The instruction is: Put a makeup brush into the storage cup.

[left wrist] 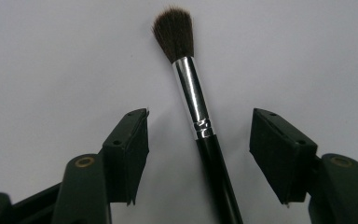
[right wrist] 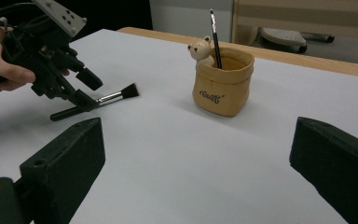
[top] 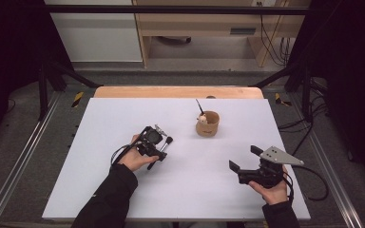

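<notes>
Tan bear-faced pot (right wrist: 223, 81) — one thin black brush (right wrist: 214, 37) upright inside

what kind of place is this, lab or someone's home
Most likely a lab recording rig: a white table fenced by a black metal frame, loose cables behind, and a person holding a camera-fitted left gripper.

Open white table (top: 100, 190) across near and left areas, tan pot (top: 207, 124) with upright pencil (top: 199, 107) standing mid-far as sole tall obstacle, brush (top: 160, 152) lying flat beside left gripper (top: 159, 151), wide clear lane between it and right gripper (top: 242, 159), frame posts flanking table edges
</notes>
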`<state>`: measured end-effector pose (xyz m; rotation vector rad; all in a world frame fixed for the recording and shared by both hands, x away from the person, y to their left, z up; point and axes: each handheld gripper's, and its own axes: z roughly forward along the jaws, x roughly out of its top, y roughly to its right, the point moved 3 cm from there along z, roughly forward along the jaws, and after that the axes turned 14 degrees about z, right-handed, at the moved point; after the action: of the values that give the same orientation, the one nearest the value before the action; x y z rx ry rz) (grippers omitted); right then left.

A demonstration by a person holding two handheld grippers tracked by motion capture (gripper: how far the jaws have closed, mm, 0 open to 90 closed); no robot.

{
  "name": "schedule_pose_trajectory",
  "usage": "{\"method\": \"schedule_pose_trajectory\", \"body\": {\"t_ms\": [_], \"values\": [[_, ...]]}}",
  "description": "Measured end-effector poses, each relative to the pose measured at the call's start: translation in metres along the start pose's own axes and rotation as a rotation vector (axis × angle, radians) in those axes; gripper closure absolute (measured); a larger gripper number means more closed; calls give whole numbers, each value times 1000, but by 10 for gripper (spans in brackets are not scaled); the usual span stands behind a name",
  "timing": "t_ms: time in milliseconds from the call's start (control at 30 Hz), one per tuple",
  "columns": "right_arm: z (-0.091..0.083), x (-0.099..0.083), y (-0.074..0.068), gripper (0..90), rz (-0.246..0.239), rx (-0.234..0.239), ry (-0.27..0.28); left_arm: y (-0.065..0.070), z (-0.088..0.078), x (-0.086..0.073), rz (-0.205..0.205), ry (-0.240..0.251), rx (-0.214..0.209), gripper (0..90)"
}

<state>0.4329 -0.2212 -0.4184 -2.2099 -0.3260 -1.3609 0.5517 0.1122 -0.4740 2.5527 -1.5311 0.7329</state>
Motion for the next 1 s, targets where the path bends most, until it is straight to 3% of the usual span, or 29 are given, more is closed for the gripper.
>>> {"method": "schedule_pose_trajectory", "body": {"t_ms": [200,533,1000], "values": [[1,0,0,39,1,0,-2,-1,3,-1,-19,-10,-14,475],[2,-1,-1,39,1,0,-3,1,5,-1,-17,-20,-41,608],[2,-1,-1,40,0,3,-6,0,4,-1,-21,-29,-61,721]]}}
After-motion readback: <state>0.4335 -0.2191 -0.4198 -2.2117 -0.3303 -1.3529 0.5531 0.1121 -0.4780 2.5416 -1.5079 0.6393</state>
